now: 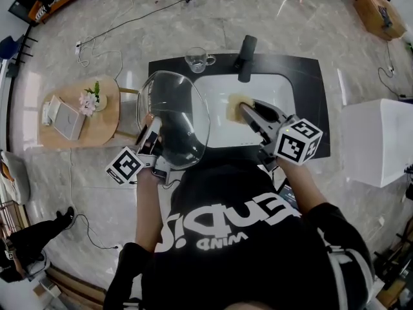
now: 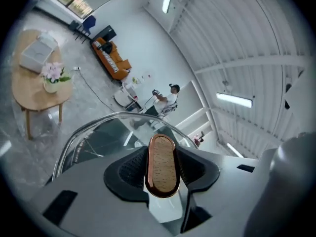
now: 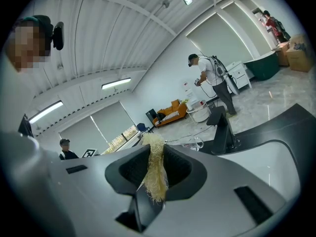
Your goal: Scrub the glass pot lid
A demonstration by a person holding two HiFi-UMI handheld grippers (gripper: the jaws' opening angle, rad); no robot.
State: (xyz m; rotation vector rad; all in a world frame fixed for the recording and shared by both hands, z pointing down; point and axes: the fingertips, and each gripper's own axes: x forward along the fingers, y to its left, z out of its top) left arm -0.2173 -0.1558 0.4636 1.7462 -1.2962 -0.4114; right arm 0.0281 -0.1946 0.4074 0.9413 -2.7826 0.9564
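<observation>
left hand-held gripper [image 1: 153, 134] clamping glass pot lid [image 1: 184, 118] by knob [image 2: 162, 166], right hand-held gripper [image 1: 247, 110] pinching scrubber [image 3: 156, 172], both near-level

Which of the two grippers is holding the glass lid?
The left gripper: its jaws pinch the wooden knob of the glass pot lid; the right gripper holds a fibre scrubber.

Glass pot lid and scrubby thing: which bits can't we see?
Left gripper view: the left gripper hides most of the round glass pot lid.
Right gripper view: jaws of the right gripper cover most of the pale fibrous scrubber.
Head view: dirt on the lid is too small to tell.
</observation>
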